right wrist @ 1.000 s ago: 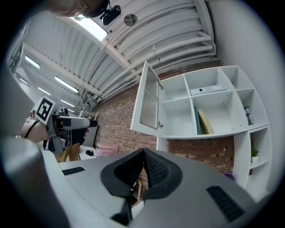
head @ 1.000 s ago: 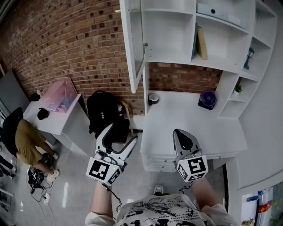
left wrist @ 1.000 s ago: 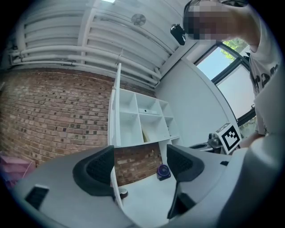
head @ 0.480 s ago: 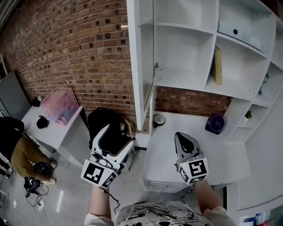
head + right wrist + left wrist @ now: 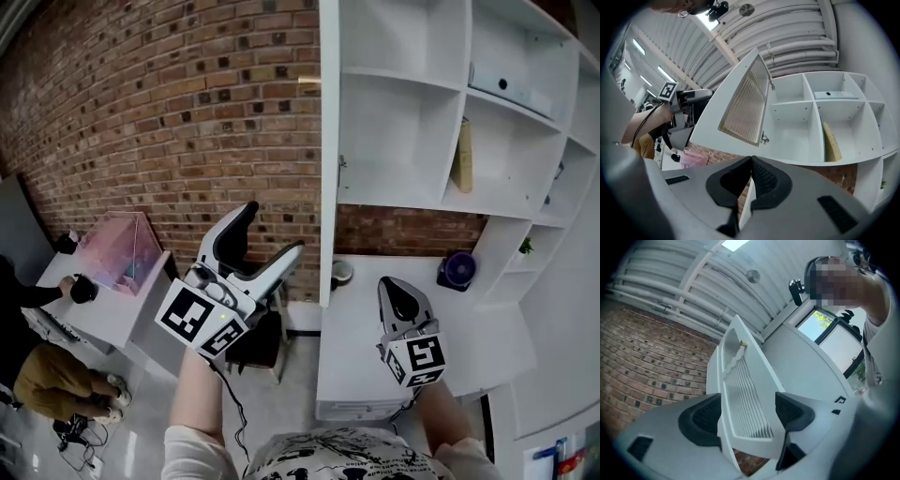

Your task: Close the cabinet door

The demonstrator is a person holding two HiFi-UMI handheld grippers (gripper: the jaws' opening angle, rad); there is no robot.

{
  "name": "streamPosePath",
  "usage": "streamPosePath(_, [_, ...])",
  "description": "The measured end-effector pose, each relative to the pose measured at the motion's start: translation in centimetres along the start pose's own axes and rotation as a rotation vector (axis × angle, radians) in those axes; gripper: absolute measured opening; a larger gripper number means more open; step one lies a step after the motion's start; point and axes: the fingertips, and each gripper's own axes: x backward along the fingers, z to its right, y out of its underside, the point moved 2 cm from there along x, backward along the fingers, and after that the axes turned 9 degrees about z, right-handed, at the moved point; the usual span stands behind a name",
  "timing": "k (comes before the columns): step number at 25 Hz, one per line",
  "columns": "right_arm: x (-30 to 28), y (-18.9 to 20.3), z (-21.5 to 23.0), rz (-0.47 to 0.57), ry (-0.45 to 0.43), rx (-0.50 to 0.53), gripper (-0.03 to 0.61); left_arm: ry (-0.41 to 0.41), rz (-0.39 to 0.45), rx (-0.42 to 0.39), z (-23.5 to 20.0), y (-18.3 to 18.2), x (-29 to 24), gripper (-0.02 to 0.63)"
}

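Two grippers: the left hand-held gripper (image 5: 274, 229) and the right hand-held gripper (image 5: 394, 289). One door (image 5: 328, 141), one cup (image 5: 342, 272), one book (image 5: 461, 155), one purple fan (image 5: 457, 270), one pink box (image 5: 117, 248), one person (image 5: 42, 398). Two tables: left table (image 5: 112, 311), right table (image 5: 366, 347).

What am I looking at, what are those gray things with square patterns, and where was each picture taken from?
A person holds a hand-held claw in each hand. One picture comes from a head camera looking down; the other two from cameras riding on each claw. The left claw is open, with the open white cabinet door showing between its jaws. The right claw is shut, holding nothing. On the white desk stand a cup and a purple gadget.
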Motion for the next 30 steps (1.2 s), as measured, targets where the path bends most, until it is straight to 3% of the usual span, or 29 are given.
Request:
streamPosePath(9, [-1.4,-3.2,-2.5,0.004,0.078,0.077,0.015,0.142,0.15,0.106,-2.9,-5.9,-4.9,0.353])
streamPosePath(18, [-0.1,-5.1,-3.3,0.032,0.121,0.126,0.015,0.308,0.258,0.268,-3.3,-11.7,-9.5,0.342])
streamPosePath(19, [0.1,-5.3,-3.2,0.037,0.127,0.128,0.015,0.312,0.258,0.288,-3.5,-11.9,-9.8,0.322])
streamPosePath(21, [0.2,-5.9,-3.1,0.049,0.133,0.133,0.015,0.314,0.253,0.337,-3.9,-12.1,-10.6,0.183])
streamPosePath(26, [0.2,-7.5,-3.5,0.067,0.133,0.153,0.015,0.38,0.226,0.441,-3.6,-12.2,-11.9,0.209])
streamPosePath(30, [0.3,-7.9,-3.8,0.064,0.133,0.155,0.015,0.449,0.231,0.457,-2.9,-12.8,-12.2,0.119])
